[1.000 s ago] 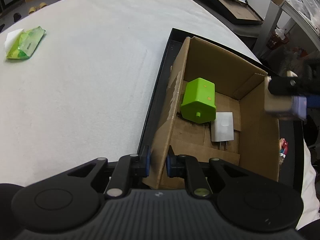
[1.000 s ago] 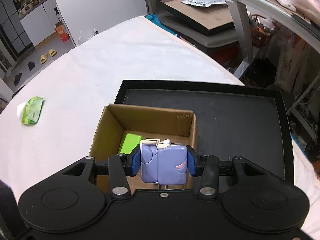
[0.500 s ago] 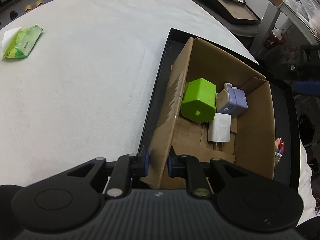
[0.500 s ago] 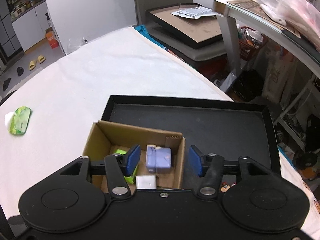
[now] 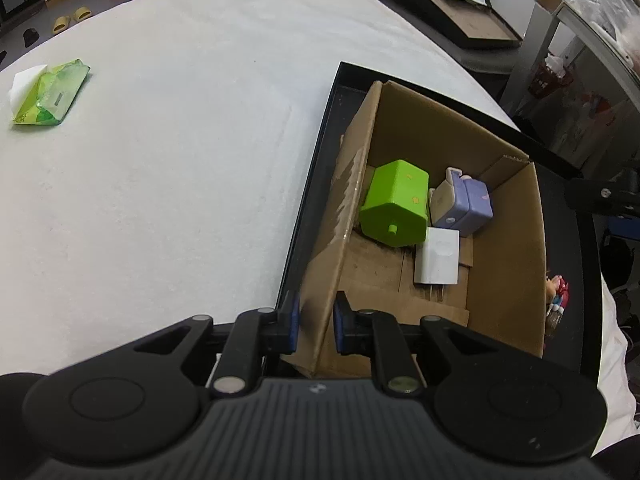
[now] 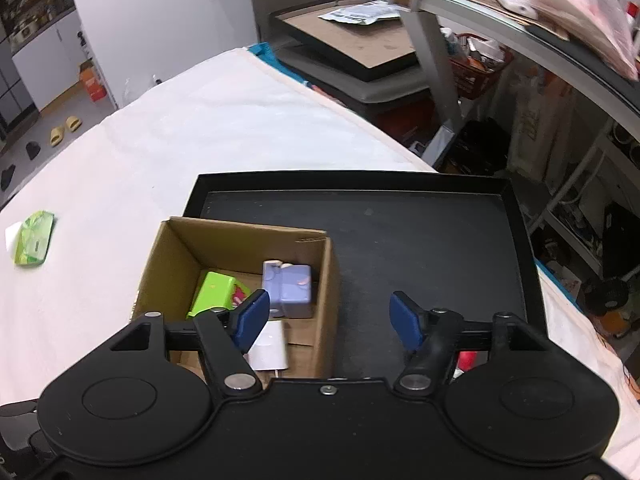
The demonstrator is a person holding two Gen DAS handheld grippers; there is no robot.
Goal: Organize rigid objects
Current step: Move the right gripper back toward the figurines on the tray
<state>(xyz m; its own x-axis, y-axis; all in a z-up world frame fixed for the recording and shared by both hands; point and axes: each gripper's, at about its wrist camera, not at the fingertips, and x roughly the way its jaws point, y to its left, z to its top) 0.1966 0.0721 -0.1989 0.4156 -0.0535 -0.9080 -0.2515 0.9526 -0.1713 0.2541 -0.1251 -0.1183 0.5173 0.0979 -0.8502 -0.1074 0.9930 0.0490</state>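
Note:
An open cardboard box [image 5: 508,280] [image 6: 244,229] stands in the left part of a black tray [image 5: 316,184] [image 6: 420,240]. Inside it lie a green house-shaped toy [image 5: 394,210] [image 6: 214,292], a purple and white block [image 5: 464,208] [image 6: 288,290] and a white charger [image 5: 436,256] [image 6: 268,350]. My left gripper [image 5: 314,328] is shut on the box's near left wall. Above the box's right wall my right gripper [image 6: 328,318] hangs open with nothing between its blue pads; its black finger [image 5: 600,196] shows at the right edge of the left wrist view.
A small red figurine [image 5: 556,300] [image 6: 466,360] lies on the tray just right of the box. A green wipes packet [image 5: 50,98] [image 6: 34,238] rests on the white tabletop at far left. Shelves and stacked trays [image 6: 360,44] stand beyond the table's right edge.
My right gripper opened and let the purple block drop into the box beside the green toy, then drew back and rightward. The left gripper kept its hold on the box wall.

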